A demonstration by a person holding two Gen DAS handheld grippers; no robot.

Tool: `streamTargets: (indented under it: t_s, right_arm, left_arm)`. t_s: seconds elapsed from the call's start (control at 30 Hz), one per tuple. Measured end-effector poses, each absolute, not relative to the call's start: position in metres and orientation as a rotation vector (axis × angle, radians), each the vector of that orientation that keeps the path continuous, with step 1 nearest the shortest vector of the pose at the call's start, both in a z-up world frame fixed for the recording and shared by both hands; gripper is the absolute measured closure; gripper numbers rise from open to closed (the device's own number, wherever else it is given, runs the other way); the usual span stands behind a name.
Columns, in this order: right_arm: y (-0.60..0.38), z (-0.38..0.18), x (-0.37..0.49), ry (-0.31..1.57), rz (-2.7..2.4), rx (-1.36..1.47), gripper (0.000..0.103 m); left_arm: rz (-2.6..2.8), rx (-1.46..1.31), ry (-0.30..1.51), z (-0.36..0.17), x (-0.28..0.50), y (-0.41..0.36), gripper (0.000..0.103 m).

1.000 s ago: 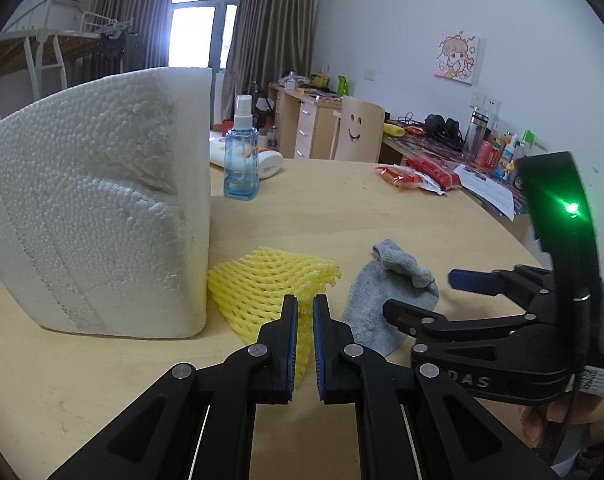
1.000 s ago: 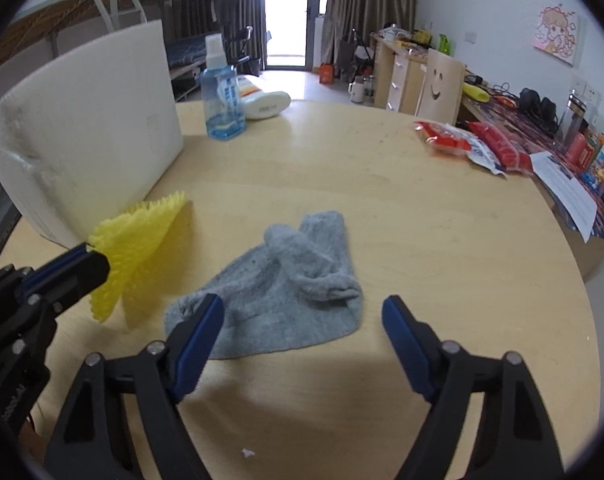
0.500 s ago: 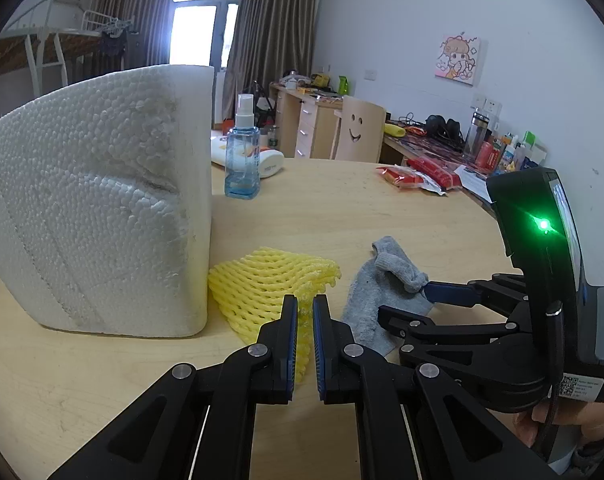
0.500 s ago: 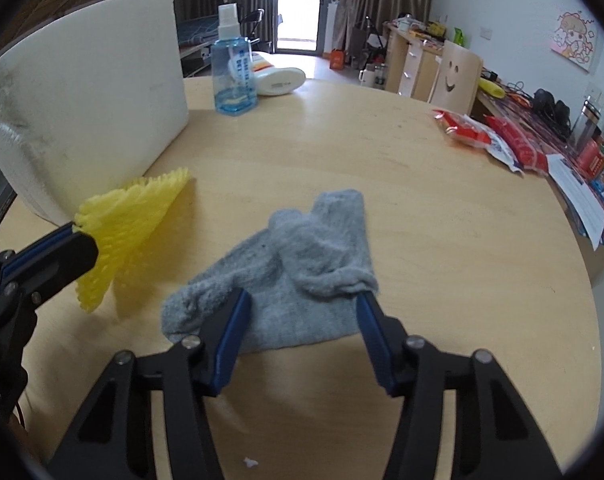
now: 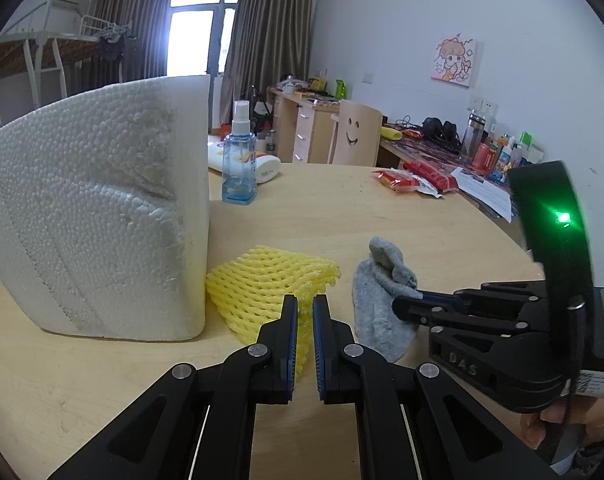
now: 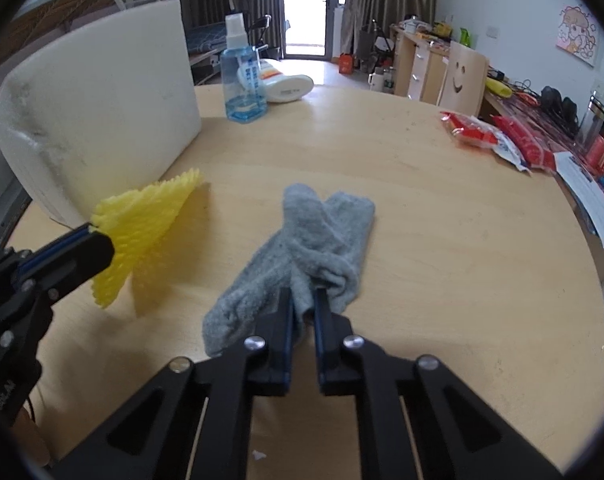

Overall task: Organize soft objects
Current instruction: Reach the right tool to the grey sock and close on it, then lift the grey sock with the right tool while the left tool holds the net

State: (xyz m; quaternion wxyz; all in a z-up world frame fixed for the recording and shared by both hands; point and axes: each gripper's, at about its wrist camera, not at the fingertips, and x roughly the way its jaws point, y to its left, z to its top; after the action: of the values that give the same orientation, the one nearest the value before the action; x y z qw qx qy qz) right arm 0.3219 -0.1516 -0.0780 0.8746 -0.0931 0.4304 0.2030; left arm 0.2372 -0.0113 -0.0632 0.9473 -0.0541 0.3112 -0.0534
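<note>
A grey sock [image 6: 314,240] lies crumpled in the middle of the round wooden table [image 6: 442,220]. My right gripper [image 6: 303,300] is shut on the sock's near edge, a fold of grey fabric pinched between the blue pads. A yellow foam fruit net [image 5: 270,284] is held just above the table to the left; my left gripper [image 5: 304,308] is shut on its near corner. In the right wrist view the net [image 6: 142,224] fans out from the left gripper [image 6: 90,236]. In the left wrist view the right gripper [image 5: 412,304] meets the sock [image 5: 378,300] from the right.
A big white foam block [image 5: 94,216] stands at the left, close behind the net. A blue spray bottle [image 6: 242,76] and a white tube [image 6: 286,88] sit at the far side. Red snack packets [image 6: 490,136] and papers [image 6: 586,196] lie at the right edge.
My right gripper's jaws have come together from wide open and now pinch the sock's near edge, bunching the fabric. The left gripper and the net have kept still.
</note>
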Motion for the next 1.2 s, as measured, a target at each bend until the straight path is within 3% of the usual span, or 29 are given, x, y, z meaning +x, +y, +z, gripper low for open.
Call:
streamTargets:
  t_s: [0.8,1.2]
  right_arm:
    - [-0.196,0.005,0.227,0.541,0.338,-0.086,0.092]
    - [-0.199,-0.016,0.233,0.625,0.339,-0.089,0.091]
  left_arm:
    - [-0.160,-0.037,0.452,-0.003,0.171,-0.031,0.095]
    - [-0.157,-0.042,0.430,0.003,0.143,-0.026,0.095]
